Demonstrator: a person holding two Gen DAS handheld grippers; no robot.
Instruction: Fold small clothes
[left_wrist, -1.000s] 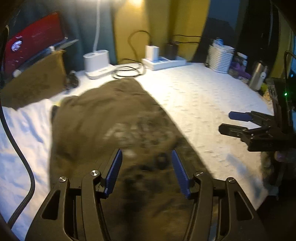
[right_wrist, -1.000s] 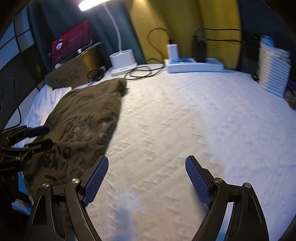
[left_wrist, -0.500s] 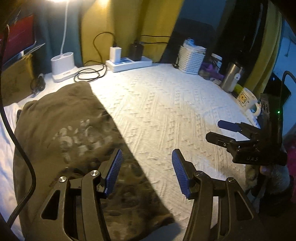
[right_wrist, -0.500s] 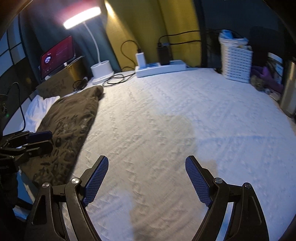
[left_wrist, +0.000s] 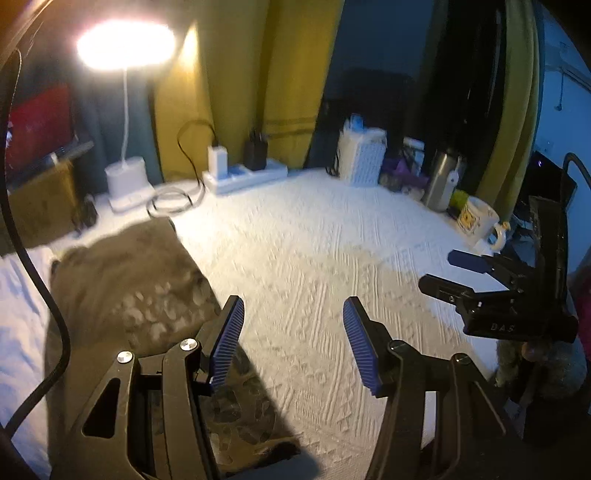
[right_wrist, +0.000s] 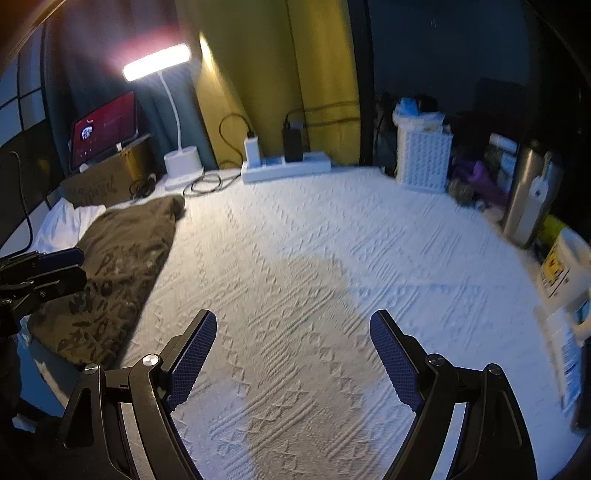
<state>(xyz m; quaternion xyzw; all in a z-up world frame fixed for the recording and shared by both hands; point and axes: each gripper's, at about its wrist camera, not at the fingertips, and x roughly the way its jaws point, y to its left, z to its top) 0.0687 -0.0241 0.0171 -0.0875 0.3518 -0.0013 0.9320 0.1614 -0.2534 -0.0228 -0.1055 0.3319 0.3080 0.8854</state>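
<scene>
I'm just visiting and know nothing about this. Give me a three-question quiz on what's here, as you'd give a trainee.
1. True or false: the right tool grips the olive garment.
2. Which stands between the lamp base and the white basket? A) power strip B) mug C) laptop
3. Fill in: the garment lies on the white ____.

Key: 1 false, both tools are open and empty; 2 A; 3 bedspread.

The left tongs (left_wrist: 293, 341) have black frames with triangular holes, silver round screws and blue ribbed pads. A black cable (left_wrist: 44, 306) curves along the left edge of the frame. The right tongs (right_wrist: 291, 363) are built the same; pale letters "DAS" are on their body at the right of the left wrist view.
</scene>
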